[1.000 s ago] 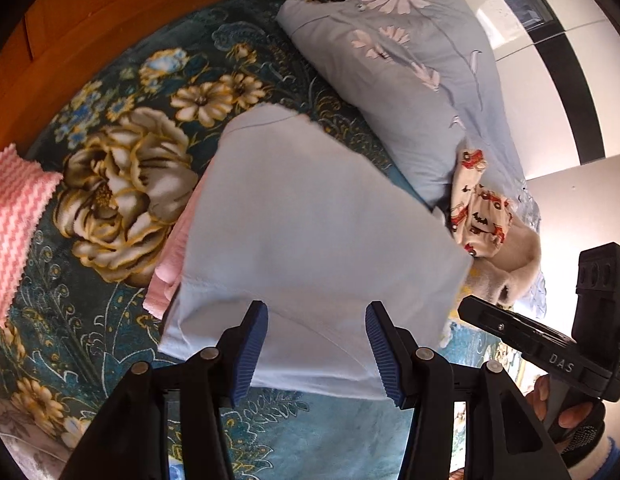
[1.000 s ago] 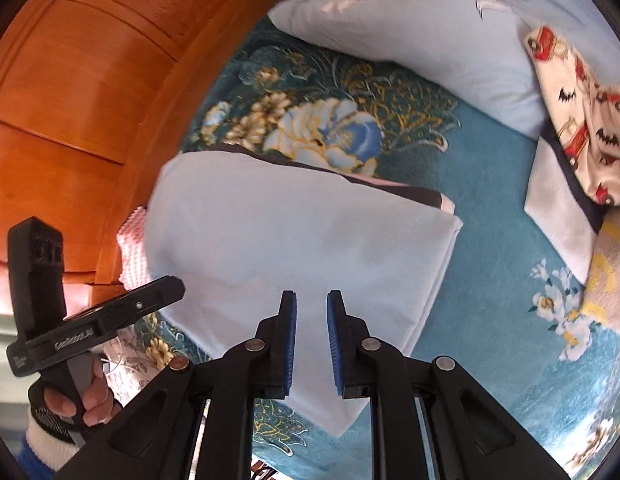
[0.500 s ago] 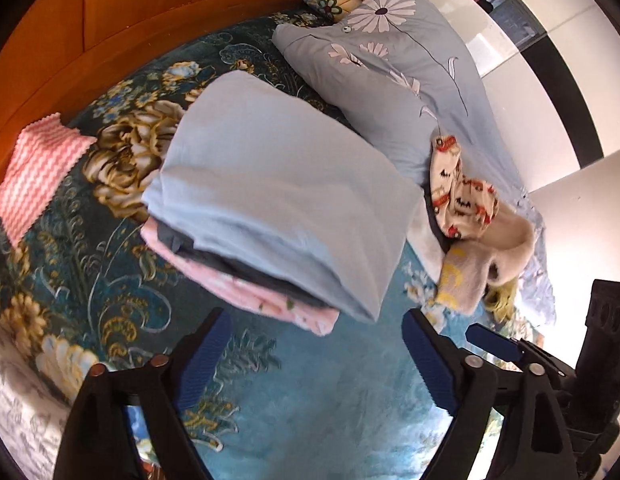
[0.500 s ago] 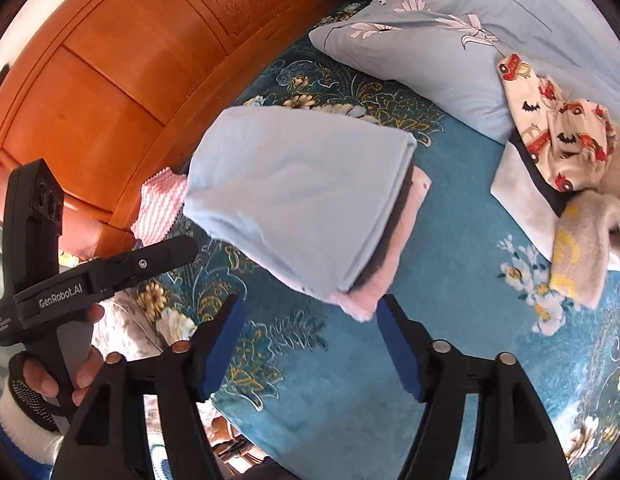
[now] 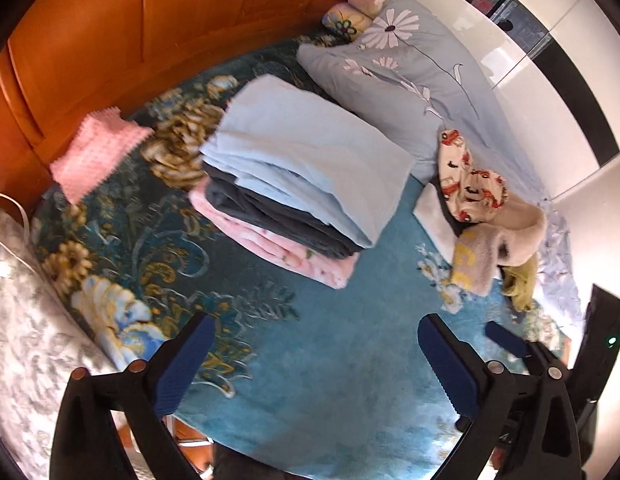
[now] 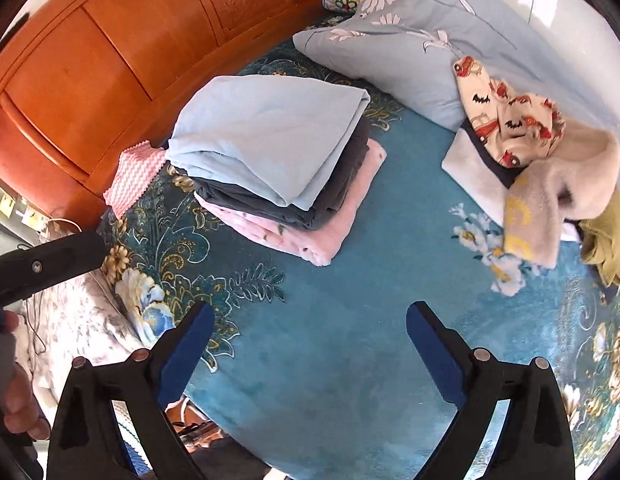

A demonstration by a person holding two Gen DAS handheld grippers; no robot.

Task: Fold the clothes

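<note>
A folded stack lies on the teal floral bedspread (image 5: 318, 360): a light blue garment (image 5: 310, 152) (image 6: 266, 128) on top, a dark grey one (image 5: 270, 216) (image 6: 330, 196) under it, a pink one (image 5: 294, 256) (image 6: 334, 220) at the bottom. Unfolded clothes sit to the right: a cream garment with red cars (image 5: 466, 180) (image 6: 506, 120), a beige fleece (image 5: 498, 244) (image 6: 566, 196) and an olive piece (image 6: 606, 240). My left gripper (image 5: 314, 364) and right gripper (image 6: 308, 354) both stand open, empty, well in front of the stack.
An orange wooden headboard (image 5: 150, 28) runs behind the bed. A grey-blue flowered pillow (image 5: 410, 64) lies at the back. A pink zigzag cloth (image 5: 94, 152) sits left of the stack. A white patterned quilt (image 5: 26, 344) covers the near left edge. A hand (image 6: 14, 396) holds the left tool.
Both grippers let go of the light blue garment, opened wide and drew back from the stack. The garment now rests on top of the grey and pink pieces.
</note>
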